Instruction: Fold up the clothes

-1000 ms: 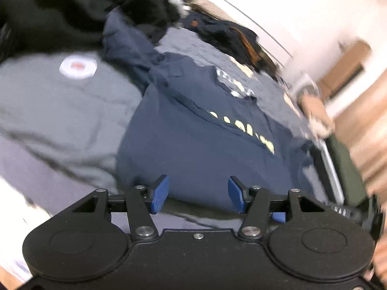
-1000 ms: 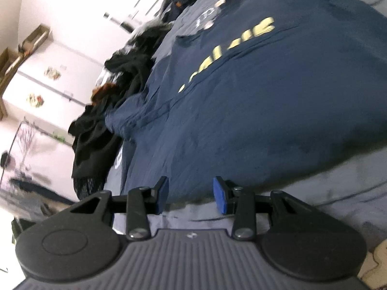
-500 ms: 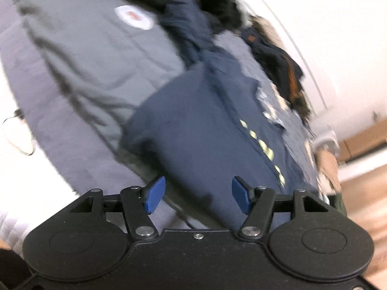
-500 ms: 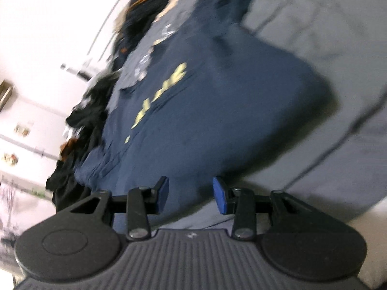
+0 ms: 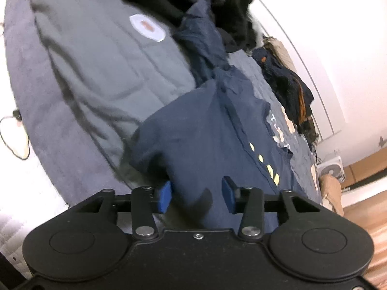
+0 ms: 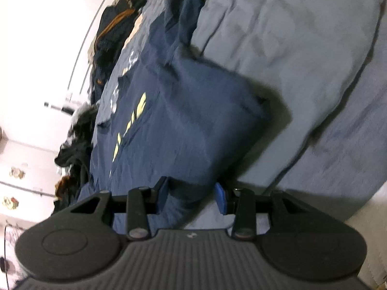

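Observation:
A navy T-shirt with yellow lettering lies spread on a grey bed cover. In the left wrist view my left gripper is open at the shirt's near hem, close to its left corner, with cloth between the blue pads. In the right wrist view the same navy T-shirt fills the middle, its right corner casting a dark shadow. My right gripper is open with the hem lying between its pads. Nothing is pinched on either side.
Dark clothes are heaped along the far side of the bed by a white wall. A grey garment with a white round patch lies left of the shirt. A cable lies at the bed's left edge. White drawers stand beyond.
Both grippers have tilted and come down to the shirt's near hem, one at each corner. The hem now lies between the pads of both; both stay open.

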A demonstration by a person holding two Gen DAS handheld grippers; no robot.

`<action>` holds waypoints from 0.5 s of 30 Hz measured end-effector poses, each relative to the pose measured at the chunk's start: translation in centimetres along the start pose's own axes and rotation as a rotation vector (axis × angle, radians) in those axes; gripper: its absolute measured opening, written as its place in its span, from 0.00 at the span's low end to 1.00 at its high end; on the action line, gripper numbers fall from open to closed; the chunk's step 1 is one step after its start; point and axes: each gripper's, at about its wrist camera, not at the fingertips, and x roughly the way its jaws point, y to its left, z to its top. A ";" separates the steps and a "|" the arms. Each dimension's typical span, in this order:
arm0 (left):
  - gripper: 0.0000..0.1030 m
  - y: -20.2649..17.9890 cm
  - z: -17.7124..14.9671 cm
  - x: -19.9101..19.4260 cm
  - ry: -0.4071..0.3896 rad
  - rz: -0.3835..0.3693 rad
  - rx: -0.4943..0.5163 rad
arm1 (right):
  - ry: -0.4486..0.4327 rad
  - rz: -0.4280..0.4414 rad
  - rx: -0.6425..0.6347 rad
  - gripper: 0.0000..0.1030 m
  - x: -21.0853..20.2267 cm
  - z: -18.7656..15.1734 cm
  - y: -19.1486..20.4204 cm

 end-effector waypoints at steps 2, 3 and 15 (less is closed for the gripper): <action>0.36 0.3 0.2 0.1 -0.003 -0.005 -0.021 | -0.039 -0.012 0.011 0.39 -0.4 0.1 -0.2; 0.36 0.3 0.3 0.1 -0.004 -0.007 -0.024 | -0.048 -0.014 0.014 0.39 -0.5 0.2 -0.3; 0.31 0.1 0.3 0.9 -0.028 0.006 -0.009 | -0.206 0.023 0.001 0.37 -1.7 0.5 0.3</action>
